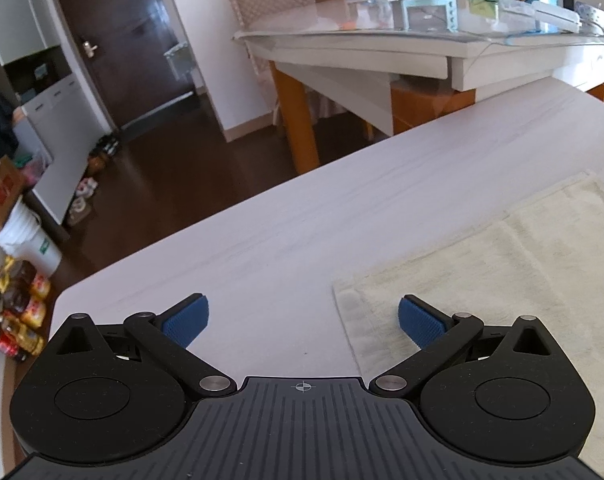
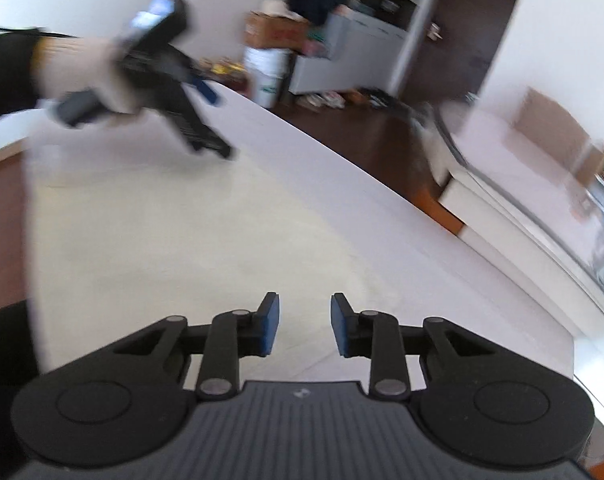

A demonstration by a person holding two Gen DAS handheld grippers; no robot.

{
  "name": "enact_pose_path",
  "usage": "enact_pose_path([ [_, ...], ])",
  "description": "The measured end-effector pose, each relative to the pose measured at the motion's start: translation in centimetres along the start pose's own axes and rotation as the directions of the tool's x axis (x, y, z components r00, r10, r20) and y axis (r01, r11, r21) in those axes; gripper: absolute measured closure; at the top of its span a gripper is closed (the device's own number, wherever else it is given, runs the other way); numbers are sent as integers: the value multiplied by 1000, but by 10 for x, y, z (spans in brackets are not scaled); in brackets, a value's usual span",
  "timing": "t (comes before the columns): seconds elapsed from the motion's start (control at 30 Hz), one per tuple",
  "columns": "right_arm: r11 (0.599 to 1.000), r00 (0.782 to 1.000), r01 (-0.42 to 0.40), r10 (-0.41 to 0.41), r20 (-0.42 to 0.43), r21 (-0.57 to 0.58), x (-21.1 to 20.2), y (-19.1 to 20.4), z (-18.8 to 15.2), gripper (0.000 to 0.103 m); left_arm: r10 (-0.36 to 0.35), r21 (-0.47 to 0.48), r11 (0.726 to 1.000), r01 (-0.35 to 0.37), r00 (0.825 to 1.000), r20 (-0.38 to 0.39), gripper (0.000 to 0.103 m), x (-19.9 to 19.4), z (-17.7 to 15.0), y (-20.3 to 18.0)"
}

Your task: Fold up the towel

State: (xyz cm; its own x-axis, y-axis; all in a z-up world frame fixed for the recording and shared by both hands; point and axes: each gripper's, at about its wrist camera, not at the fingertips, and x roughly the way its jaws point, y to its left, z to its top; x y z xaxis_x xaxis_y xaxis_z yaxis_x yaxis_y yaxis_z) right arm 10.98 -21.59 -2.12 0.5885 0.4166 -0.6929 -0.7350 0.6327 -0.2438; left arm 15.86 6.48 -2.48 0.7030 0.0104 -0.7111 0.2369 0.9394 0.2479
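Note:
A cream towel (image 1: 502, 264) lies flat on the pale table (image 1: 281, 232), its near left corner just ahead of my left gripper's right pad. My left gripper (image 1: 302, 320) is wide open over bare tabletop with nothing between its blue pads. In the blurred right wrist view the towel (image 2: 161, 240) spreads across the table under my right gripper (image 2: 305, 328). That gripper's blue pads stand apart with a clear gap and nothing between them. A gloved hand (image 2: 81, 68) holds the left gripper (image 2: 213, 120) over the towel's far left side.
The table's far edge (image 1: 221, 216) drops to dark wooden floor. Beyond stands a glass-topped dining table (image 1: 382, 36) with orange legs, a chair and clutter. A white bucket (image 1: 29, 240), boxes and packets sit on the floor at left, near a dark door (image 1: 121, 40).

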Motion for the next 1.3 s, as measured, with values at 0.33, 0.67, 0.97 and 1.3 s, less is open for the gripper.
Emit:
enact_pose_path([
  [0.33, 999, 999, 22, -23, -47, -26, 48, -30, 4, 75, 33, -69, 997, -32, 999, 15, 0, 2, -9, 5],
  [0.67, 996, 997, 52, -55, -47, -66, 71, -55, 20, 74, 85, -74, 994, -85, 996, -2, 0, 16, 4, 10],
  [0.97, 996, 999, 12, -9, 36, -84, 28, -41, 11, 68, 35, -68, 997, -35, 999, 6, 0, 4, 4, 7],
  [1.3, 937, 980, -184, 198, 18, -299, -72, 29, -41, 65, -262, 148, 958, 247, 961, 91, 0, -90, -27, -18],
])
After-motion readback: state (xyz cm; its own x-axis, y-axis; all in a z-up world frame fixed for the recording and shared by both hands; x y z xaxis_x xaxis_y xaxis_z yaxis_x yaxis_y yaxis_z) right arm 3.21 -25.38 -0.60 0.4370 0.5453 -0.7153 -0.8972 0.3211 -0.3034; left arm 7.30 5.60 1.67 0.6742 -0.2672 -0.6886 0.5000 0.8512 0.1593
